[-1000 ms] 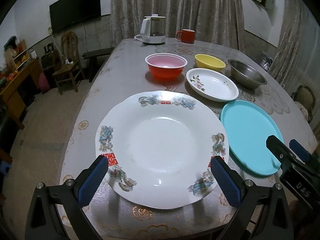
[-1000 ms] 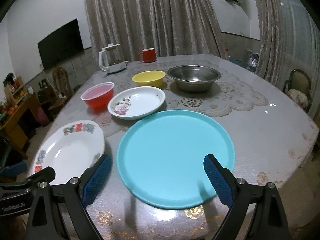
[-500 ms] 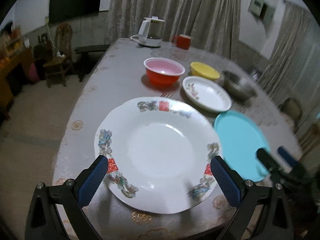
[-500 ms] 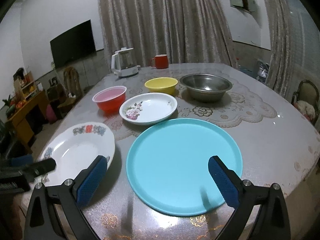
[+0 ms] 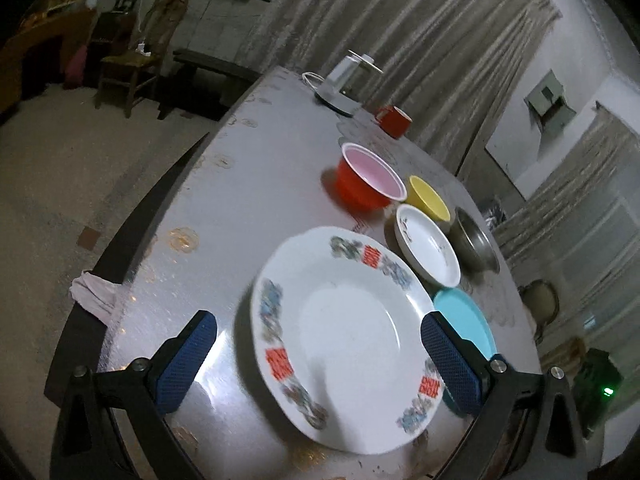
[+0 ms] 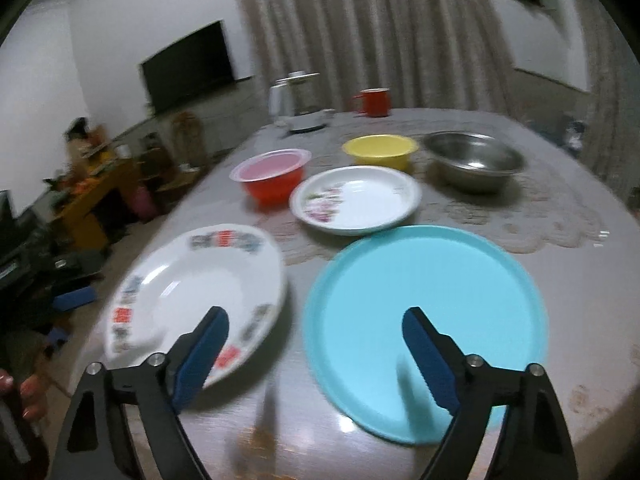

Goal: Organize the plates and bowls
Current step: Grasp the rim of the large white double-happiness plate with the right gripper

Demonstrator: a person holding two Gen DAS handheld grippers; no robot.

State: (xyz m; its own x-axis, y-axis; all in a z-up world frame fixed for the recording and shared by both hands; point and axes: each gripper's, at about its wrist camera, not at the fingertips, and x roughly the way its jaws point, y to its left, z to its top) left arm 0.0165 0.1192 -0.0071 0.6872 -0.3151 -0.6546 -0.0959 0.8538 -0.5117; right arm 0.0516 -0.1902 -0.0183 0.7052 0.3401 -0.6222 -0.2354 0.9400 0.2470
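Left tool (image 5: 318, 358) rolled, red bowl (image 5: 366, 180) empty

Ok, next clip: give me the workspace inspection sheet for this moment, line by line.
Surface: round table with a glossy patterned cover.
Job's things: large white plate beside turquoise plate; flowered dish, red bowl, yellow bowl and steel bowl behind.
Clutter: kettle, red mug.
Grippers: left gripper open, straddling the white plate; right gripper open and just narrowing, nothing between its pads.
Cables: white cord at the kettle base.
Surroundings: curtains, wall television, chair.
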